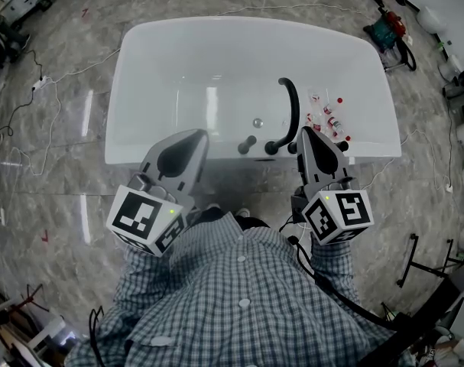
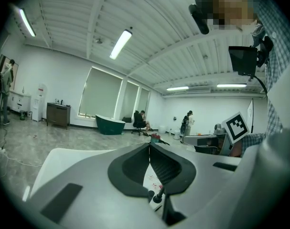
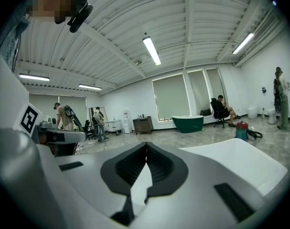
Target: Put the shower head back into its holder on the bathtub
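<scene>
A white bathtub [image 1: 178,44] stands on the marbled floor in front of me. The black curved shower head [image 1: 291,107] lies inside it, over the near rim, its lower end beside a black knob [image 1: 247,144]. My left gripper [image 1: 195,134] hovers at the near rim, left of the knob, shut with nothing between its jaws. My right gripper [image 1: 306,131] is just right of the shower head's lower end, also shut and empty. In the left gripper view the jaws [image 2: 149,145] meet, and the knob [image 2: 157,197] shows below them. The right gripper [image 3: 146,145] points over the tub's rim [image 3: 240,166].
Small red-capped bottles [image 1: 331,118] lie on the tub's right ledge. Cables [image 1: 48,82] run over the floor at the left, and a red and green machine [image 1: 387,26] sits at the back right. A green bathtub [image 3: 187,123] and people stand far off.
</scene>
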Motion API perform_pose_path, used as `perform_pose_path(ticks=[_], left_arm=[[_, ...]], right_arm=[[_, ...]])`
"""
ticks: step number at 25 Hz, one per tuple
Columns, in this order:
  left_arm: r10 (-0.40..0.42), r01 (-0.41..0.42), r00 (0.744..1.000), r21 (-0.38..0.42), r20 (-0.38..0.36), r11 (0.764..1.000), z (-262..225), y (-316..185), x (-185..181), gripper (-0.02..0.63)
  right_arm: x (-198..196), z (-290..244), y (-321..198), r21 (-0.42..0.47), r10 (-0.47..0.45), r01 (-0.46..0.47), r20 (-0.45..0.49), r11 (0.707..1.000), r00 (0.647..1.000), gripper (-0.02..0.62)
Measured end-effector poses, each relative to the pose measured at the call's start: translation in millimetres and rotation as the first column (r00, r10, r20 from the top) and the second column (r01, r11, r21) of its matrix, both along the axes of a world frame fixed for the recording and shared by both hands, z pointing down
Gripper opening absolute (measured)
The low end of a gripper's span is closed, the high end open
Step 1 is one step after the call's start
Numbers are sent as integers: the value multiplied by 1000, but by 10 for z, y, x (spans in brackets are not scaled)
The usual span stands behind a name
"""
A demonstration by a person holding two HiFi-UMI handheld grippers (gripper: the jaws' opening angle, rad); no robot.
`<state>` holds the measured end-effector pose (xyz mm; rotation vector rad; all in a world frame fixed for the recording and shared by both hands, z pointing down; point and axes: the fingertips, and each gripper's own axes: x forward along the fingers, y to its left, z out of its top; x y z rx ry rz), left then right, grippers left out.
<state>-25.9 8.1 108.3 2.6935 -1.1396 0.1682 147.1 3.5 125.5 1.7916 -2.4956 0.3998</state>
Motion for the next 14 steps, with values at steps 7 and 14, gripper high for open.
perform_pose_path(ticks=[7,14], left_arm=[[3,-3,1000,-4,-1,1000,25,26,-4,9],[-1,1,1000,-11,3,1000,23,7,-5,9]], right_arm=[[-19,27,26,-5,-3,3,6,1000,1000,18],[-28,17,22,-11,-10,10,24,1000,1000,18]])
